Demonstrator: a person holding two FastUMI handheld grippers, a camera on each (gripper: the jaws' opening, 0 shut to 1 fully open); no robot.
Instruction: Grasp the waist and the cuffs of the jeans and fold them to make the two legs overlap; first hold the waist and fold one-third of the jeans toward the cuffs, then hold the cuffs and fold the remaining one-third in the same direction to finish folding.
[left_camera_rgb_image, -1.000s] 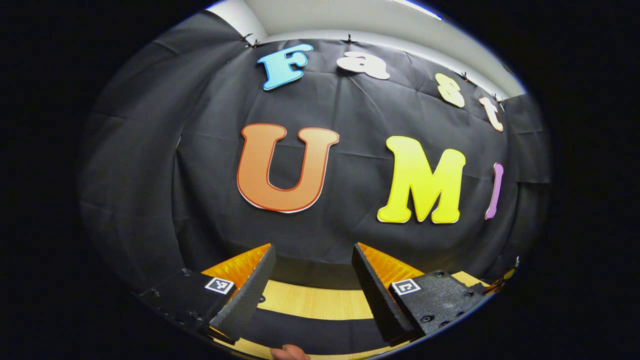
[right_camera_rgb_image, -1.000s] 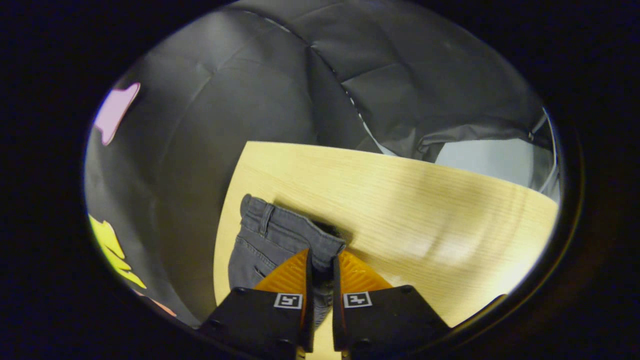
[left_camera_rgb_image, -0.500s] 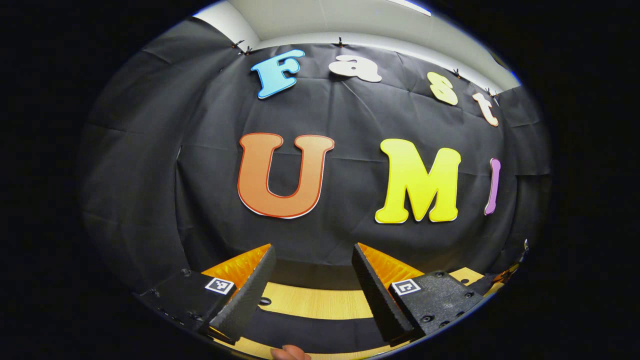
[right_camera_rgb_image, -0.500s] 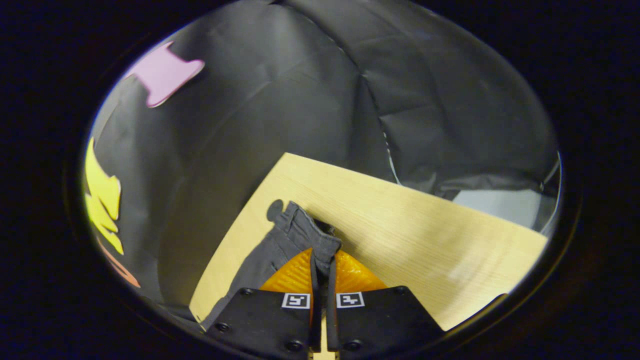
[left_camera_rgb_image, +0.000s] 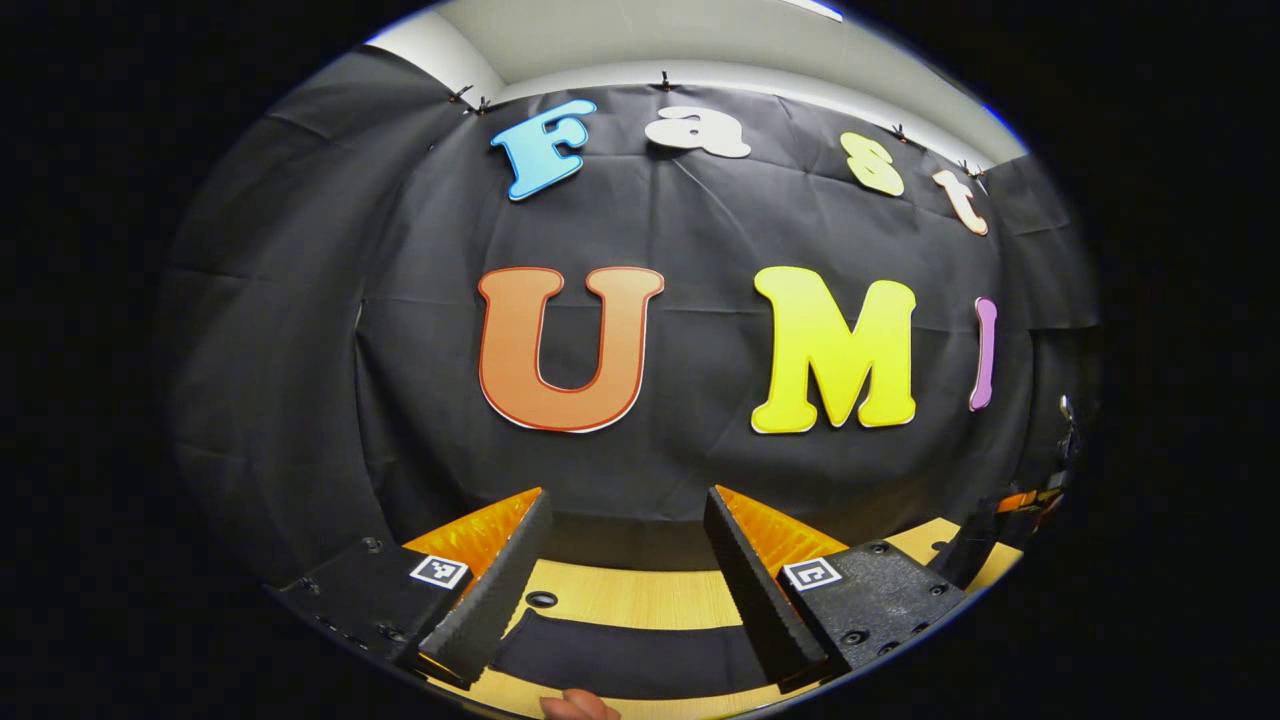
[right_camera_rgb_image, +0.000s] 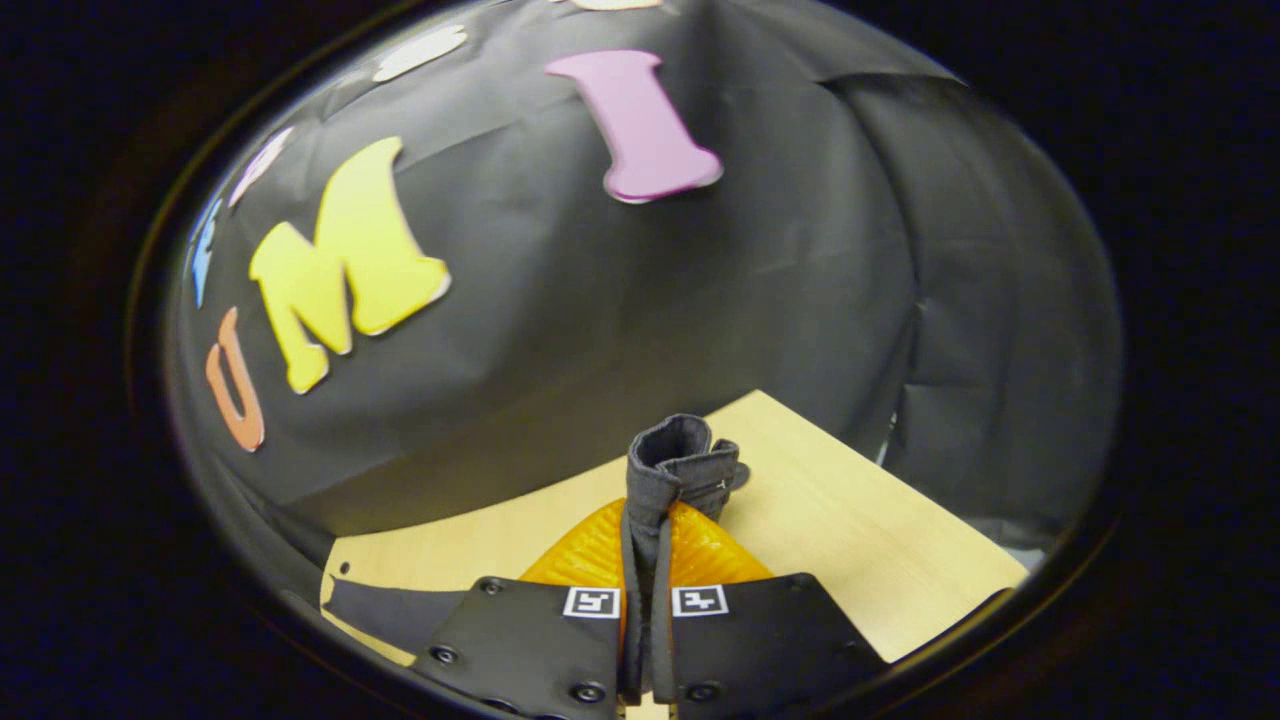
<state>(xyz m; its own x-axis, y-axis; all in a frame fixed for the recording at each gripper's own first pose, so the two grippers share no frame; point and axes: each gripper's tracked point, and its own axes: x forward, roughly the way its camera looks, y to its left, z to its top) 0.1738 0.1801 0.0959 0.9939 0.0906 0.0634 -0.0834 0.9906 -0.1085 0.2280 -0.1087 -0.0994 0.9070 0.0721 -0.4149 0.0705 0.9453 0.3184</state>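
My right gripper (right_camera_rgb_image: 645, 510) is shut on the waist of the dark grey jeans (right_camera_rgb_image: 675, 460). The waistband stands up bunched between its fingers, lifted above the wooden table (right_camera_rgb_image: 850, 540). More of the jeans' cloth (right_camera_rgb_image: 385, 610) lies on the table at the lower left of the right gripper view. My left gripper (left_camera_rgb_image: 626, 495) hangs open above the table (left_camera_rgb_image: 640, 600), with nothing between its fingers. Below it a dark strip of the jeans (left_camera_rgb_image: 620, 655) lies flat.
The black booth wall stands close behind the table's far edge in both views. A small dark hole (left_camera_rgb_image: 541, 599) marks the tabletop near the left finger. A person's fingertip (left_camera_rgb_image: 575, 706) shows at the bottom edge. Bare wood lies right of the lifted waist.
My right gripper has swung round to the left and risen with the waist, which now stands up bunched instead of lying flat. The left gripper has barely moved and stays open.
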